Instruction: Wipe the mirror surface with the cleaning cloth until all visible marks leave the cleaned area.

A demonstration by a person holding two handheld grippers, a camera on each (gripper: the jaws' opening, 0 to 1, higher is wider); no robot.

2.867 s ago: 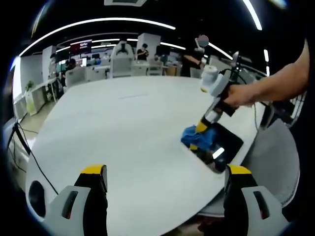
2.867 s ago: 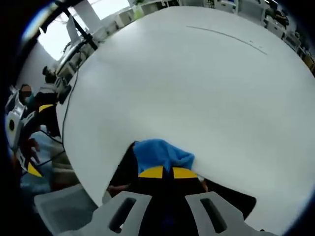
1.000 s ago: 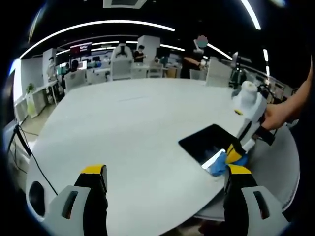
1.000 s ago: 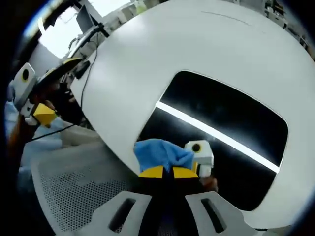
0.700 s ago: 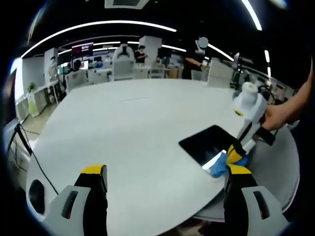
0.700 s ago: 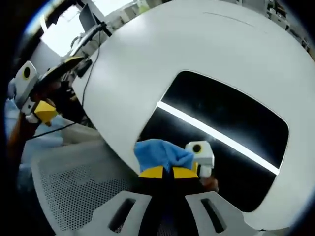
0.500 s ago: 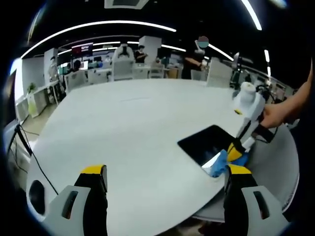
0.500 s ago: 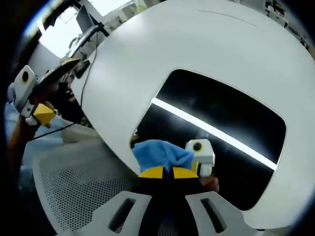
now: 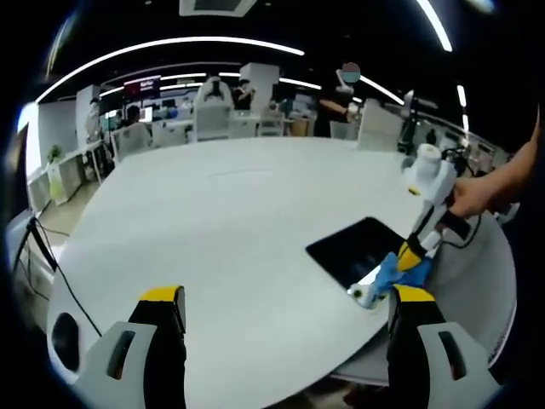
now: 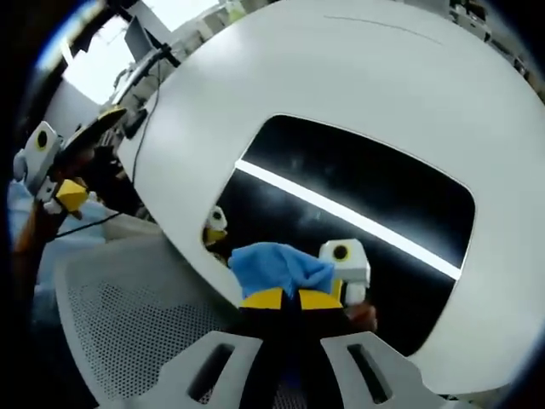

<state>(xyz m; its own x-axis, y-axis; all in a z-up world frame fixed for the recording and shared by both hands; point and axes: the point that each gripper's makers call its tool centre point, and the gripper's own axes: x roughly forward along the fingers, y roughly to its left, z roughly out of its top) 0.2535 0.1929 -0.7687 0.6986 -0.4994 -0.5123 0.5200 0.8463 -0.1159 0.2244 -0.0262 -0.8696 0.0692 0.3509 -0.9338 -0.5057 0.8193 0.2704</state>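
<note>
The mirror is a dark rectangle lying flat near the right edge of the white round table. In the right gripper view the mirror reflects a bright ceiling light strip and the gripper's own body. My right gripper is shut on the blue cleaning cloth and presses it onto the mirror's near corner. In the left gripper view a hand holds that right gripper over the blue cloth. My left gripper hangs open and holds nothing, above the table's near edge.
A grey mesh chair stands just off the table edge below the mirror. The left gripper appears at the far left, beyond the table, beside a black cable. Desks, chairs and people stand in the room behind the table.
The right gripper has dragged the cloth from the mirror's far left end to its near right corner, then eased it slightly back along the edge. The left gripper stays still.
</note>
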